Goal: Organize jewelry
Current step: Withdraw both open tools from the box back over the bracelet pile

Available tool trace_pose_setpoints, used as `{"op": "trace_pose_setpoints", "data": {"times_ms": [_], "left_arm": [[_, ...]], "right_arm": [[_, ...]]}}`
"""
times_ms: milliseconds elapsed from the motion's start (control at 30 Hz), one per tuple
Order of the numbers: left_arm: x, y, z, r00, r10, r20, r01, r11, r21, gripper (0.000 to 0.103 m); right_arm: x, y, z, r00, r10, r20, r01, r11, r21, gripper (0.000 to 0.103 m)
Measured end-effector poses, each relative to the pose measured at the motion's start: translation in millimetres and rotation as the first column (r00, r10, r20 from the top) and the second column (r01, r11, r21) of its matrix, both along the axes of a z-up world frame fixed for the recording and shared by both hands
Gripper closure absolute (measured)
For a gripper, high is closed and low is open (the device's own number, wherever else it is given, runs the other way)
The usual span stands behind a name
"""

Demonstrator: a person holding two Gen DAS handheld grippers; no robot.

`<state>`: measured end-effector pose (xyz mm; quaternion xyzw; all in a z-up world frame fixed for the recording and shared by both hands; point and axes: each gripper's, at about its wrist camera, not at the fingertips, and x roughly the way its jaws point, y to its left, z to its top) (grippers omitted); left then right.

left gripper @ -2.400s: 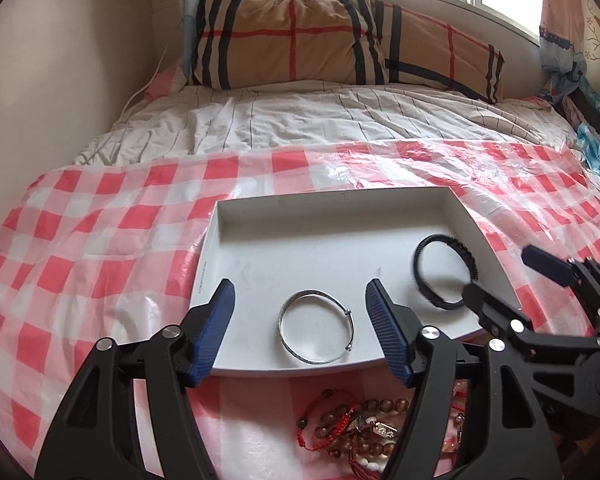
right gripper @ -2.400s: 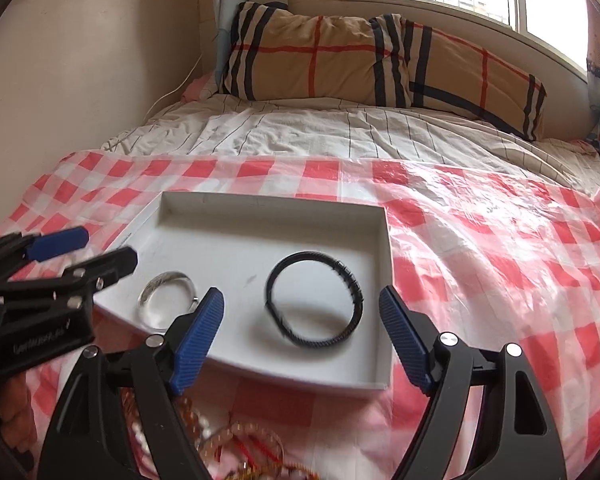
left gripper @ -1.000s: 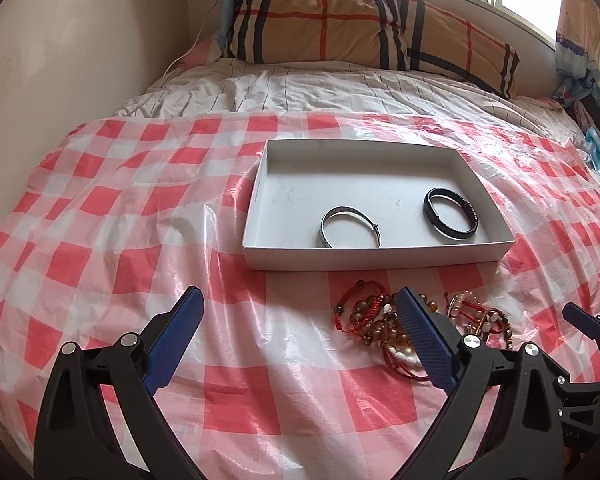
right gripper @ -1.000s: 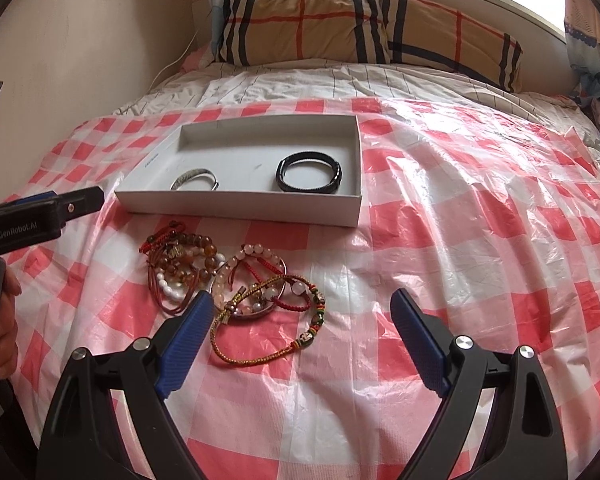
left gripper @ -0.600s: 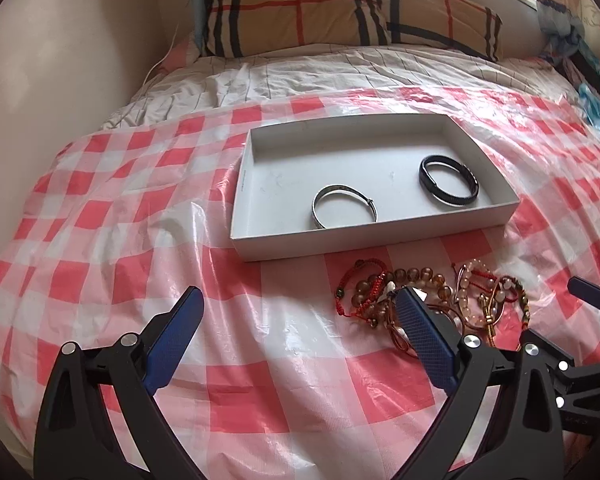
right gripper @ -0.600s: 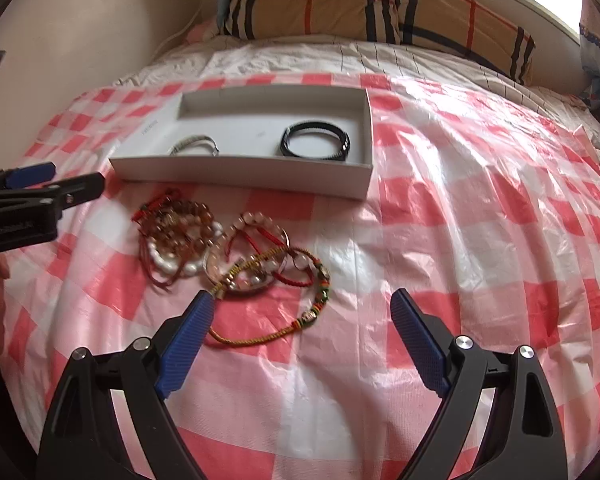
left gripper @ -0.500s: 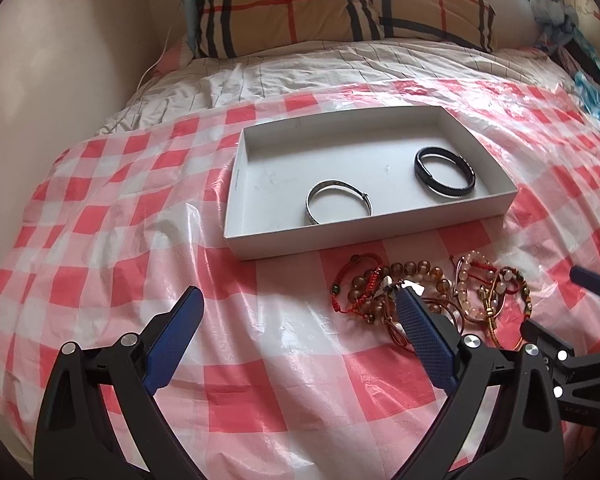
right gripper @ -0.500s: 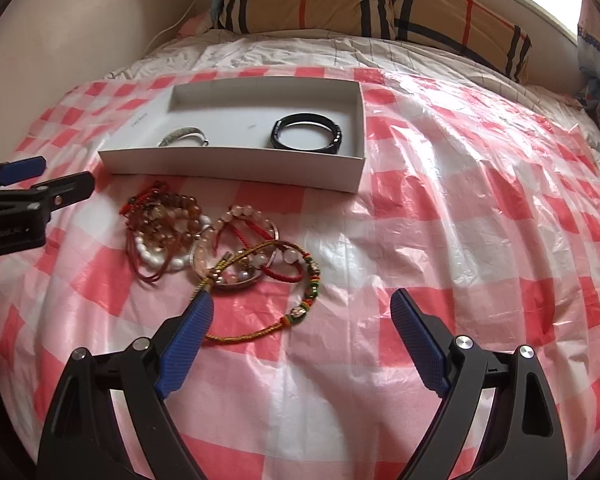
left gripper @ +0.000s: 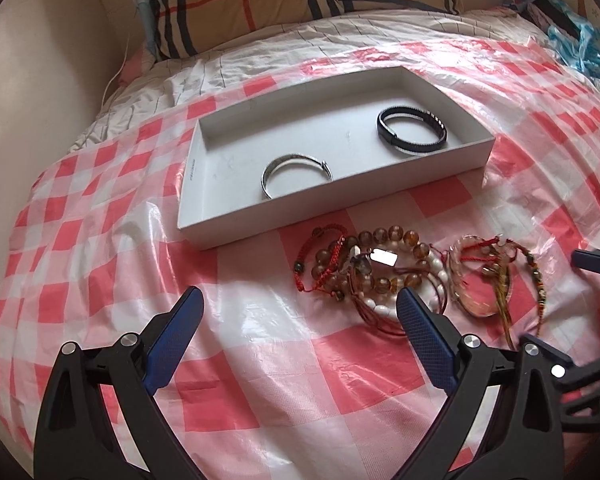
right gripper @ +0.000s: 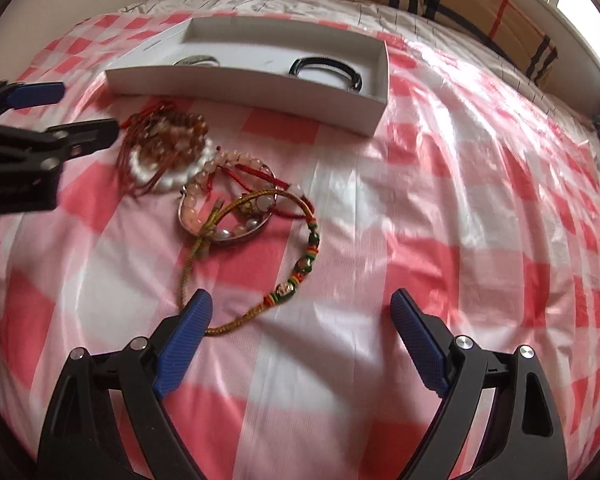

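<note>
Lengthwise, the beaded cord bracelet (right gripper: 300, 264) is lying toward the white box (right gripper: 256, 80), just ahead of the released right gripper (right gripper: 300, 312); the left gripper (left gripper: 296, 312) is gaping too.

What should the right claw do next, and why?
Probably lower the right claw onto the corded bracelet just ahead of it. Both claws are open and empty, the box holds only two bangles, and that bracelet lies at the edge of the pile, largely free of the tangle.
</note>
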<state>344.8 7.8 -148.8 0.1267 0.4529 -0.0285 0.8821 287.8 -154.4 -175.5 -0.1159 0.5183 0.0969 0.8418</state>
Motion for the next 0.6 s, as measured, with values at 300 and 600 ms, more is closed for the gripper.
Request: {"op": "trace_pose_setpoints", "data": {"times_ms": [300,600], "left_arm": [[3,-2,-20,0.997,-0.01,-0.074,0.011,1.0,0.018,0.01],[-20,29,-21,0.99,0.033,-0.134,-0.01,0.986,0.167,0.016]], "right_arm": [[-17,-7,4,1.0,-0.019,-0.007,0.019,0.999,0.038,0.01],[-18,-16,9,0.999,-0.048,0.004,0.048,0.996,0.08,0.01]]}}
